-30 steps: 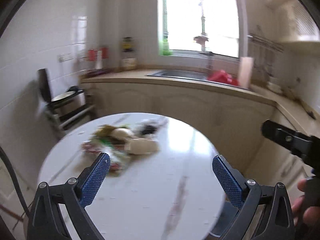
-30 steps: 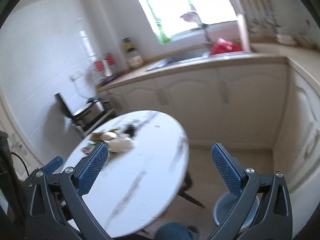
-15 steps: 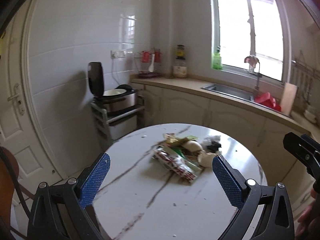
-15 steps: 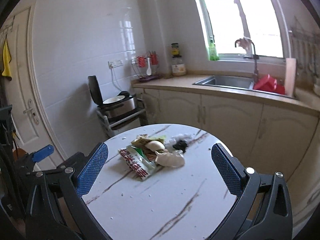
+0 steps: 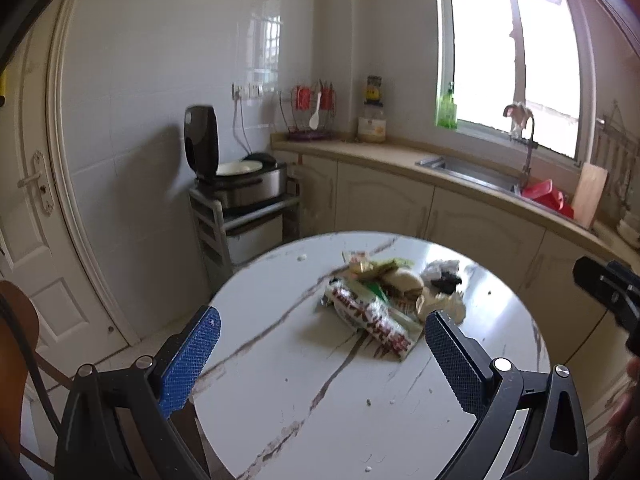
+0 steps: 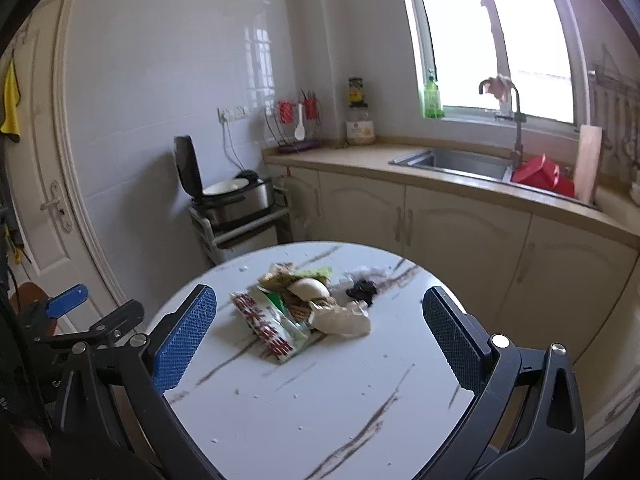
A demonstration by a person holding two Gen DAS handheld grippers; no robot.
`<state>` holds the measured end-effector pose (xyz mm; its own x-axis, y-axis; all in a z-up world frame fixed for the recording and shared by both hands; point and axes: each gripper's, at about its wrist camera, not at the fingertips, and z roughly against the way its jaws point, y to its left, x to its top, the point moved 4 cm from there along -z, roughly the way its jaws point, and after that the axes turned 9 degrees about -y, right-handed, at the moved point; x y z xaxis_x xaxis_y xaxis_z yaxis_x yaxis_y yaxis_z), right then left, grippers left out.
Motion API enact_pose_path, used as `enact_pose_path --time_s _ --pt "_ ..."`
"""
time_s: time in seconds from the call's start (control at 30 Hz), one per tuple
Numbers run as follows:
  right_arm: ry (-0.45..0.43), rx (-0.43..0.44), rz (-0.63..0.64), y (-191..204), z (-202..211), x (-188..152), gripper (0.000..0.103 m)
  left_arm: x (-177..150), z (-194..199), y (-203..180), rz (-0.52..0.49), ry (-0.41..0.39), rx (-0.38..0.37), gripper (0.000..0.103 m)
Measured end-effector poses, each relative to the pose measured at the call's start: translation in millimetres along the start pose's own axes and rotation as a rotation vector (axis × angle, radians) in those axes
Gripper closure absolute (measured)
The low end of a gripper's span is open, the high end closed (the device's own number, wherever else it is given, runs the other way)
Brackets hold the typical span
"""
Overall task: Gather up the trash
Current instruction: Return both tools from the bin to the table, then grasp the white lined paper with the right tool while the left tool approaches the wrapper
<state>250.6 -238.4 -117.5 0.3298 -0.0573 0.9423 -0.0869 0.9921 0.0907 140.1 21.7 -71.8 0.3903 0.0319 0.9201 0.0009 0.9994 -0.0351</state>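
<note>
Both grippers, left gripper (image 5: 322,354) and right gripper (image 6: 320,332), gape empty; ahead, the loose trash pile (image 6: 298,308) could scatter if nudged.

Left gripper (image 5: 320,354): jaws spread wide, nothing between the blue pads (image 5: 190,364), held level and facing forward. Right gripper (image 6: 318,344): jaws likewise wide apart, empty, alongside the left one at similar height.

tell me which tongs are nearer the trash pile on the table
Hard to call; roughly equal. Left tongs and right tongs both hang open short of the trash pile, neither touching it.
</note>
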Motion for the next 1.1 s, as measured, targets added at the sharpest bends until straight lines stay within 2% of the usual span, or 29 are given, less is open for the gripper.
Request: enact_pose_path --time_s 0.27,0.63,0.83,1.03,1.1 --pt "0.105 -0.022 -0.01 -23.6 -41.0 -20.2 0.0 -3.6 -54.3 0.7 0.013 0.096 -0.006 0.002" --pt "0.368 0.004 -0.043 -47.5 -151.0 -86.7 0.0 -23.8 -165.5 -9.9 0.036 0.277 -0.016 0.002" --pt "0.444 0.054 -0.068 -52.1 -198.6 -104.1 0.0 -21.5 -205.5 -7.2 0.044 0.314 0.0 0.002" --pt "0.477 0.083 -0.085 -45.1 -222.7 -113.4 0.0 -20.3 -235.2 -6.1 0.041 0.334 0.016 0.002" --pt "0.485 0.08 -0.081 -42.8 -228.0 -118.6 0.003 -23.3 -241.9 -9.2 0.039 0.339 0.016 0.002"
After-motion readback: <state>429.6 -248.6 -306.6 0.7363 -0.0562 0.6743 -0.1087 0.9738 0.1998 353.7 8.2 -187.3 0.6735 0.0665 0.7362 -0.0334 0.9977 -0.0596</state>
